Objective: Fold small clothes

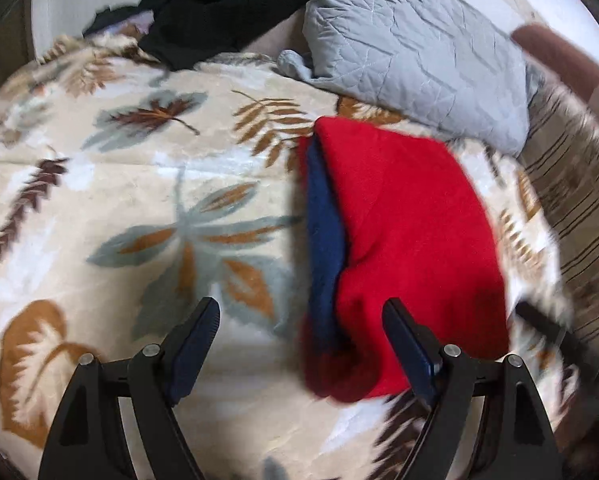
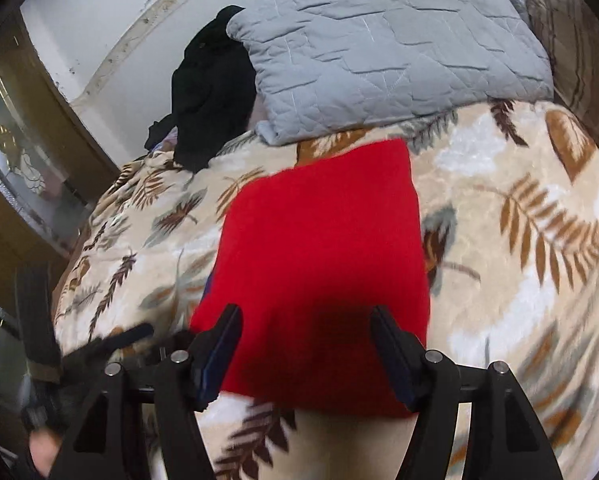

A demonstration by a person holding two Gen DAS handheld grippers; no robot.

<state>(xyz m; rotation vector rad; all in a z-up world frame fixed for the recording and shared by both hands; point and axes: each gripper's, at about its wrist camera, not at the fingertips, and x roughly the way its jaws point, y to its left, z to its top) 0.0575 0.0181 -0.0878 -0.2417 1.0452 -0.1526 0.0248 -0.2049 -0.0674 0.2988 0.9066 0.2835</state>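
A folded red garment (image 1: pixel 411 240) with a dark blue layer (image 1: pixel 323 240) showing along its left edge lies flat on the leaf-patterned blanket (image 1: pixel 139 184). My left gripper (image 1: pixel 301 308) hovers open over the garment's near left corner; its right finger (image 1: pixel 403 332) is above the red cloth and its left finger (image 1: pixel 199 332) above bare blanket. In the right wrist view the red garment (image 2: pixel 323 240) fills the middle. My right gripper (image 2: pixel 306 316) stands open above its near edge, with the cloth lying under both fingers, not pinched.
A grey quilted pillow (image 2: pixel 395 56) lies behind the garment, with a pile of black clothes (image 2: pixel 211 92) to its left against the white wall. A wooden cabinet with a glass door (image 2: pixel 15 152) stands left of the bed. Striped fabric (image 1: pixel 571 184) borders the blanket on the right.
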